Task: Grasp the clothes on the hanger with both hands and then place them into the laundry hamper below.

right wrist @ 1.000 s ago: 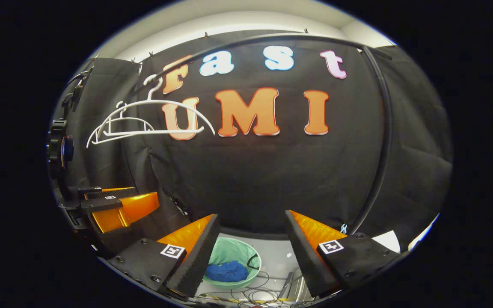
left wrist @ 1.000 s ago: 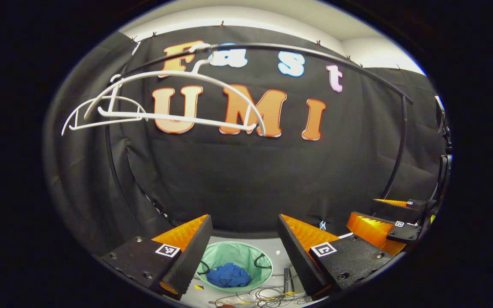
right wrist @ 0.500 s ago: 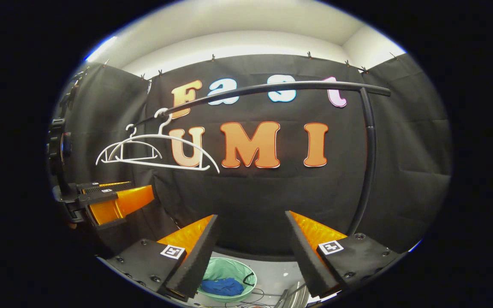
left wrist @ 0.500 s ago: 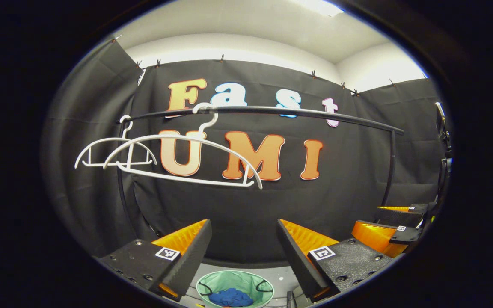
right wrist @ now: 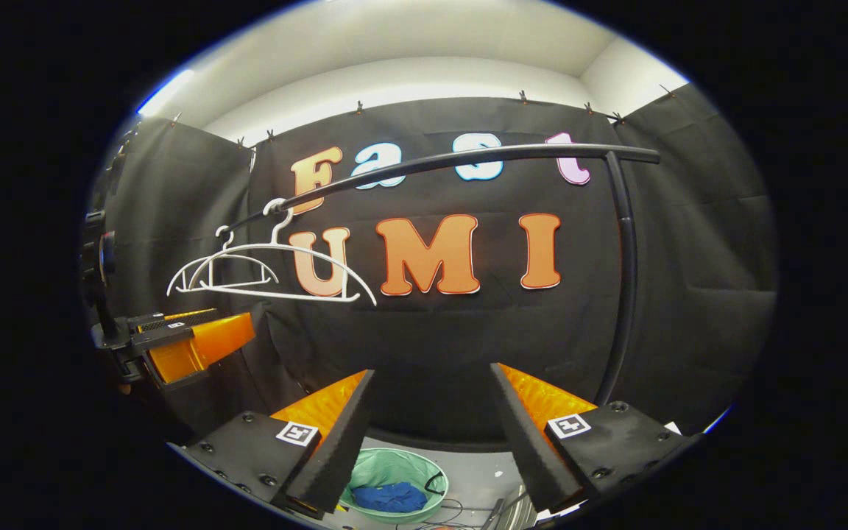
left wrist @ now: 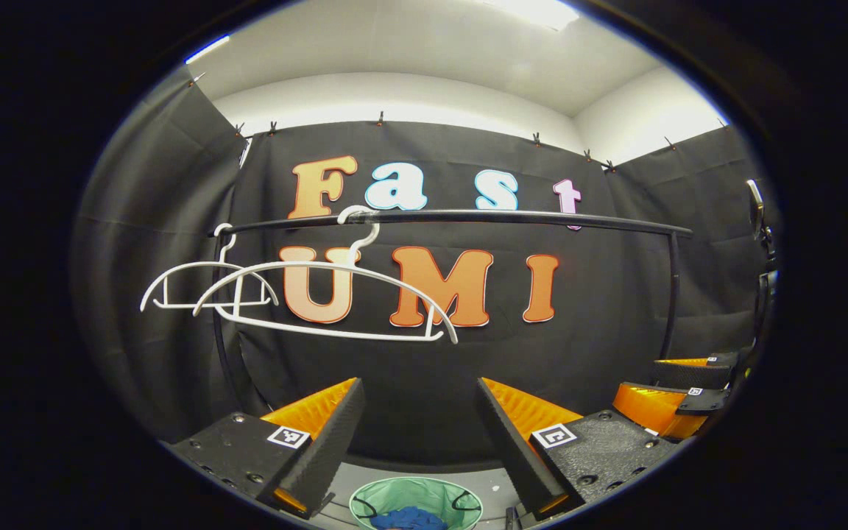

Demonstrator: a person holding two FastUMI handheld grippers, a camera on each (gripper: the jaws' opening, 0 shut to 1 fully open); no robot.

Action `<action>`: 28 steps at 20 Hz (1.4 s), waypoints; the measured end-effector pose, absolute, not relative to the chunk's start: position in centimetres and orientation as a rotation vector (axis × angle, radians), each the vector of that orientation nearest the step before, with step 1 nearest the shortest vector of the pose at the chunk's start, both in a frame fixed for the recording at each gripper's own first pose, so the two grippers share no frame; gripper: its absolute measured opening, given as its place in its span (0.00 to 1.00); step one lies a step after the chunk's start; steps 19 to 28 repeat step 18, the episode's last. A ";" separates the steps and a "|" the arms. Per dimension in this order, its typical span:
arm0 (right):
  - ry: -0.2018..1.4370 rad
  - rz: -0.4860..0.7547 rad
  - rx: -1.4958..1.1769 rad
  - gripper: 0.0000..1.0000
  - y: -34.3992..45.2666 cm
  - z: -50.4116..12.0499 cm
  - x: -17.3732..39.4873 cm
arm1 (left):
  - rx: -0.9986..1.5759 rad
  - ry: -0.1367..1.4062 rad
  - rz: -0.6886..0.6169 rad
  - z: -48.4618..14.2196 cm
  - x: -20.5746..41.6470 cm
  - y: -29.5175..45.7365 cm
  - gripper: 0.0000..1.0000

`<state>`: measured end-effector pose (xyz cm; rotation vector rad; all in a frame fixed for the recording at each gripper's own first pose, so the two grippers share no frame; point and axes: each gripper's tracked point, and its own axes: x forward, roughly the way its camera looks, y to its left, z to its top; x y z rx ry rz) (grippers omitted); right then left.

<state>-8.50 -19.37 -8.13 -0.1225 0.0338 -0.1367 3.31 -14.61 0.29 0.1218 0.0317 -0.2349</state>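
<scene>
Since the earlier frames both cameras have tilted upward: the rail (left wrist: 461, 216) and hangers now sit lower in each view, more ceiling shows, and the hamper (left wrist: 415, 500) has slid toward the bottom edge. Left gripper (left wrist: 418, 412) holds its fingers wide apart with nothing between them; right gripper (right wrist: 431, 408) likewise stands spread and empty. In the left gripper view, the right gripper appears at lower right. In the right gripper view, the left gripper appears at centre left. Two white hangers, near hanger (left wrist: 336, 302) and far hanger (left wrist: 203, 287), hang bare on the rail at centre left. Blue clothes (right wrist: 389, 497) lie inside the green hamper at bottom centre, between the right gripper's fingers as framed. Cables (right wrist: 461, 511) lie on the floor beside the hamper.
</scene>
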 end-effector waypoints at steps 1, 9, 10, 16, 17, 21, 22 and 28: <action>0.036 -0.139 -0.123 0.89 -19.4 -8.2 -8.5 | 0.124 0.032 -0.234 0.3 3.3 -14.6 0.92; 0.044 -0.151 -0.121 0.98 -19.4 -8.6 -8.6 | 0.108 0.044 -0.213 0.1 3.8 -13.9 0.92; 0.043 -0.151 -0.122 0.98 -19.2 -8.6 -8.6 | 0.106 0.045 -0.210 0.1 3.9 -13.8 0.92; 0.056 -0.159 -0.112 0.98 -18.9 -9.3 -8.8 | 0.103 0.054 -0.186 -0.2 3.5 -12.9 0.92; 0.056 -0.164 -0.109 0.98 -18.8 -9.4 -8.9 | 0.102 0.058 -0.190 -0.3 3.3 -12.7 0.92; 0.054 -0.169 -0.108 0.98 -18.8 -9.4 -9.0 | 0.102 0.059 -0.192 -0.3 3.4 -12.5 0.92; 0.054 -0.169 -0.108 0.98 -18.8 -9.4 -9.0 | 0.102 0.059 -0.192 -0.3 3.4 -12.5 0.92; 0.054 -0.169 -0.108 0.98 -18.8 -9.4 -9.0 | 0.102 0.059 -0.192 -0.3 3.4 -12.5 0.92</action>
